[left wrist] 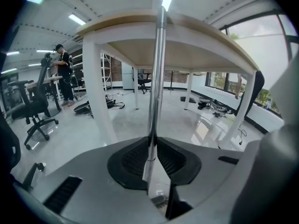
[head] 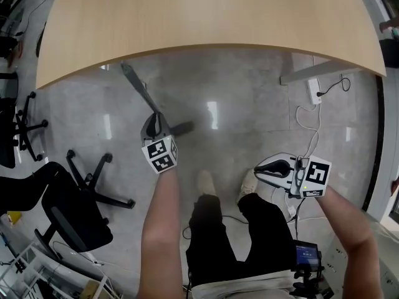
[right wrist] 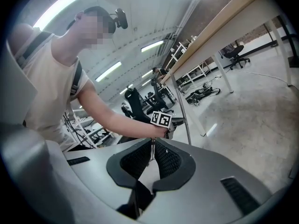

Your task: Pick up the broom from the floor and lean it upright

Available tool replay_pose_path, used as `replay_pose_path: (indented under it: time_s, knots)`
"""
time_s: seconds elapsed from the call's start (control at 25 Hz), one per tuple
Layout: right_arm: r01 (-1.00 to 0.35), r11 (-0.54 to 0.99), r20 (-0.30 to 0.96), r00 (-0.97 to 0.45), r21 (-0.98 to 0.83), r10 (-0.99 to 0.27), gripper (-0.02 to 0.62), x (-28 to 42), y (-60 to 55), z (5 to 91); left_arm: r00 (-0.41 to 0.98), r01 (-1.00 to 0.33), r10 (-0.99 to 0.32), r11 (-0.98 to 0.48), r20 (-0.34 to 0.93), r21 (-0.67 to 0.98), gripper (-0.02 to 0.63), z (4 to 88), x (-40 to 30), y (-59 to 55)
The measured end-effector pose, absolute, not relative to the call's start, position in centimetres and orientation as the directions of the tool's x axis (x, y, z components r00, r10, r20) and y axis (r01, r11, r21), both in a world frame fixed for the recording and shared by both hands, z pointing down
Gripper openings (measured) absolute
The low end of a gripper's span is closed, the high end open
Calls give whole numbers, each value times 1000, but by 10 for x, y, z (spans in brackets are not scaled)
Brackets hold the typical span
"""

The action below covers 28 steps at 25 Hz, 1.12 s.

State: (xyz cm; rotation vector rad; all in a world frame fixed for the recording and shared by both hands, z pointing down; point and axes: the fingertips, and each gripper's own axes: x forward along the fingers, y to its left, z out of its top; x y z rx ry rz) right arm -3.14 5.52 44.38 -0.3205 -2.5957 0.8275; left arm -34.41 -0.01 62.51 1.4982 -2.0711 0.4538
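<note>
Far left: an office chair stands on the floor. Left hand-held gripper, jaws closed tight on the broom; its metal handle runs between the pads. The broom stands close to upright, upper end at the edge of the desk; contact with the desk cannot be confirmed. Right hand-held gripper, well apart from the broom: jaws together, nothing between them. Far right: a power strip on the floor.

Shiny metal broom pole, glossy floor, matt wood tabletop
</note>
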Motion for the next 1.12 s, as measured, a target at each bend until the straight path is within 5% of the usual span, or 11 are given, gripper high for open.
replay_pose_path:
  time_s: [1.12]
  knots:
    - [66,794,303,-903,-605,306,32,-22,48,444,-270,-938,-749,346,605,9,130,611,-359,-20]
